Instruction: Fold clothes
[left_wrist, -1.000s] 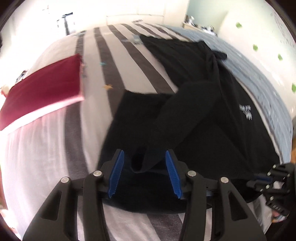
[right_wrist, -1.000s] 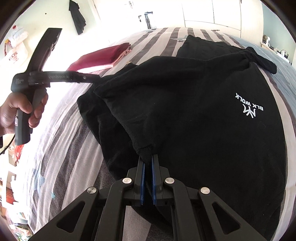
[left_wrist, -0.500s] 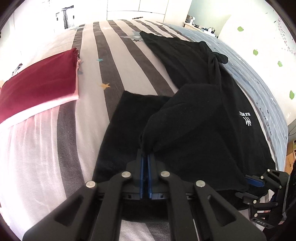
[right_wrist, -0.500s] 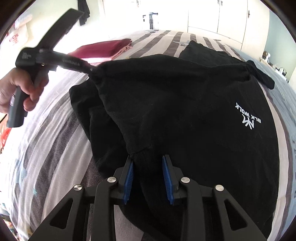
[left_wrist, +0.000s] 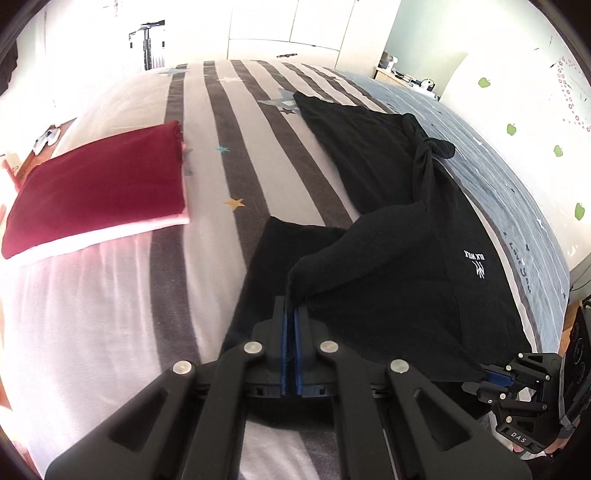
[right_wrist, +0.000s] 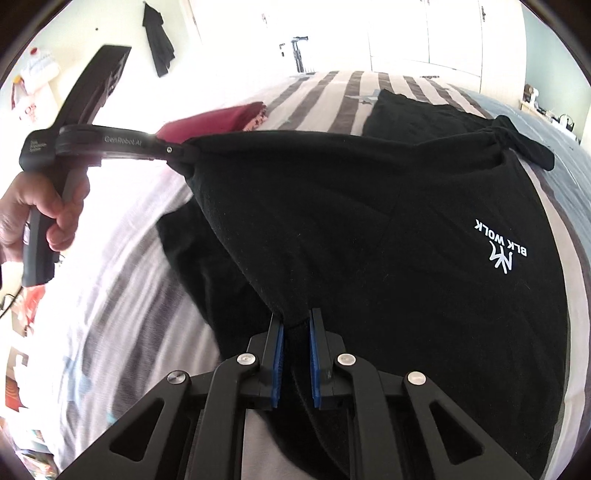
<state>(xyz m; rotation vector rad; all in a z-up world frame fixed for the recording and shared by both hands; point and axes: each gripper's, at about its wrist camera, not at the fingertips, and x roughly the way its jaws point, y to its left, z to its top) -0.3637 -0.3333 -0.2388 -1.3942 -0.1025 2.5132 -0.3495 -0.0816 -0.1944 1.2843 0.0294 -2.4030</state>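
A black T-shirt (left_wrist: 406, 266) with a white "BLK WOLK" logo (right_wrist: 502, 247) lies on the striped bed, its hem edge lifted. My left gripper (left_wrist: 290, 314) is shut on one corner of that edge; it also shows in the right wrist view (right_wrist: 184, 155), held up at the left. My right gripper (right_wrist: 296, 325) is closed on the other corner of the edge, with a narrow gap between its blue pads and the cloth taut between them. It shows in the left wrist view (left_wrist: 487, 376) at the lower right. The shirt's far end is bunched into a knot (right_wrist: 517, 136).
A folded dark red garment (left_wrist: 99, 188) lies on the bed's left side. The striped bedspread (left_wrist: 236, 147) stretches to white wardrobes at the back. A wall with green apple stickers (left_wrist: 554, 147) borders the right side. A black garment hangs on the left wall (right_wrist: 159, 40).
One second ago my left gripper was open around the corner; it has shut and lifted it. My right gripper opened half a second ago and has closed again on the cloth.
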